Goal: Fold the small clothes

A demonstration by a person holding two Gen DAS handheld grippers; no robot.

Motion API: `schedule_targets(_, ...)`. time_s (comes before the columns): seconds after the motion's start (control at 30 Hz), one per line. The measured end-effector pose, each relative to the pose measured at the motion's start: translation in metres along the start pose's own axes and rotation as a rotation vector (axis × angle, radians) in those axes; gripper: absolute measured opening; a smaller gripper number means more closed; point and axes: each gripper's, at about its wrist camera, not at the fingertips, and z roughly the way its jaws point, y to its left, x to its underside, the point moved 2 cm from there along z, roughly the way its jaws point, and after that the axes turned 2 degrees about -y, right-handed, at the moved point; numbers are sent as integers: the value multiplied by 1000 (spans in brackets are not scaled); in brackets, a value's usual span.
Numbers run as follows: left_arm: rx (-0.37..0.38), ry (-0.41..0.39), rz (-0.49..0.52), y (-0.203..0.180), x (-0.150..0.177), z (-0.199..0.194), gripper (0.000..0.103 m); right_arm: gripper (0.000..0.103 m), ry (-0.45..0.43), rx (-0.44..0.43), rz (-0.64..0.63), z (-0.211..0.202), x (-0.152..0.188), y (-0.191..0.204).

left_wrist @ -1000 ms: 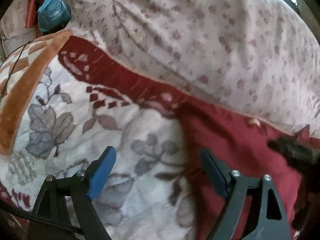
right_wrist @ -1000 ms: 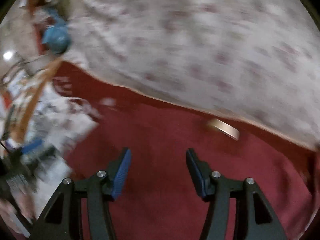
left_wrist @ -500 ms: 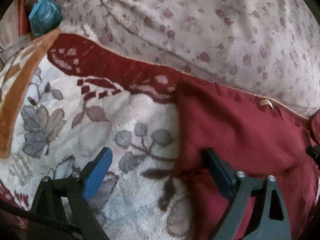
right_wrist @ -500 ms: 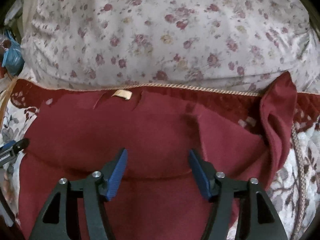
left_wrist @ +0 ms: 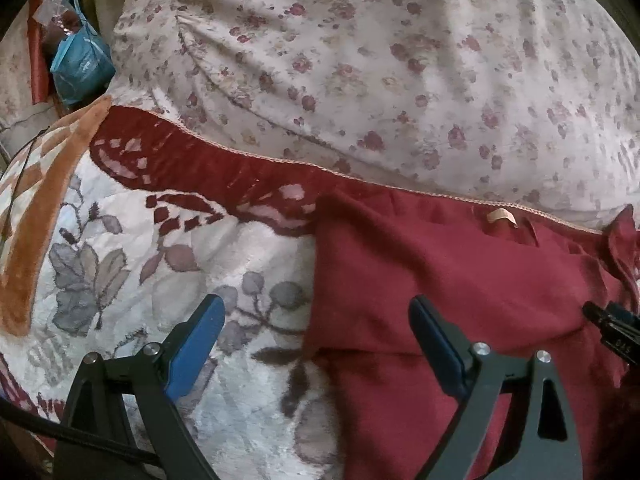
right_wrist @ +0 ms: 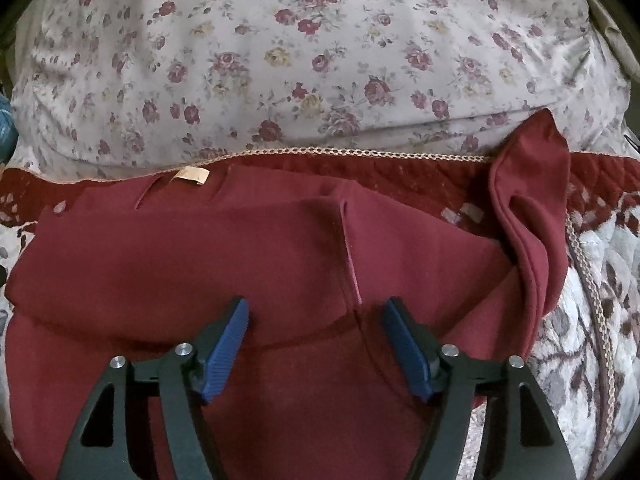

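Both blue-padded fingers (left_wrist: 196,344) of the left gripper (left_wrist: 316,344) stand wide apart in the left wrist view, released and holding nothing. One finger hangs over the white blanket (left_wrist: 160,280) with its grey leaf pattern, the other over the dark red garment (left_wrist: 440,272). The garment lies on the blanket, its left edge running between the two fingers and its far edge close to the blanket's dark red border (left_wrist: 208,168). A small tan label (left_wrist: 500,216) sits near the garment's far edge. Behind the border rises a flowered pillow (left_wrist: 380,60). A blue bag (left_wrist: 80,64) lies far off at the upper left, beside the pillow. At the right edge of this view a black tip of the other gripper (left_wrist: 612,324) shows above the garment.

From the right wrist, the right gripper (right_wrist: 314,340) is likewise spread, its blue pads (right_wrist: 224,352) clear of the cloth and grasping nothing. Below it the garment (right_wrist: 200,252) lies with a folded layer on top, whose edge runs across just ahead of the fingers. A loose part of the garment (right_wrist: 532,208) stands up crumpled at the right, near the blanket's braided trim (right_wrist: 592,292). The label (right_wrist: 192,175) lies by the far edge, just before the pillow (right_wrist: 320,60).
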Motion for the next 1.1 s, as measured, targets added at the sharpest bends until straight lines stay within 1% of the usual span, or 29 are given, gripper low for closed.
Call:
schedule_targets(0.1,-4,5,6,-3,1,4,92,81,4,-27,25,6,0,-4)
schedule_targets(0.17,-8,11,14,-6,3,7,92,82,-3,-40,37,5,1,-6)
schedule_targets(0.33,-14,40,27,-10,8,17,92,84,-7,-32,28,7,1,-3)
schedule_targets(0.47,-17,85,28,-12,13,30,92,84,-11,-30,28,7,1,-3)
schedule_targets(0.57,-12,108,5,-11,16,37,93,84,-11,-26,22,8,0,-3)
schedule_targets(0.7,-4,116,-15,-8,16,37,94,85,-12,-30,23,8,0,-4)
schedule_targets(0.77,-4,111,-17,-8,14,34,94,85,-10,-49,35,7,-1,-7)
schedule_targets(0.8,-4,106,-18,-8,13,32,94,85,-9,-73,54,4,-2,-11)
schedule_targets(0.87,-5,91,-22,-7,11,28,94,85,-6,-135,119,-6,-8,-25)
schedule_targets(0.9,-6,80,-24,-6,9,25,94,85,-17,-136,145,-11,-12,-34)
schedule_targets(1.0,-5,60,-36,-4,6,21,94,85,-68,-64,183,-24,-33,-69)
schedule_targets(1.1,2,57,-45,-2,4,20,94,85,-69,52,233,-15,-58,-116)
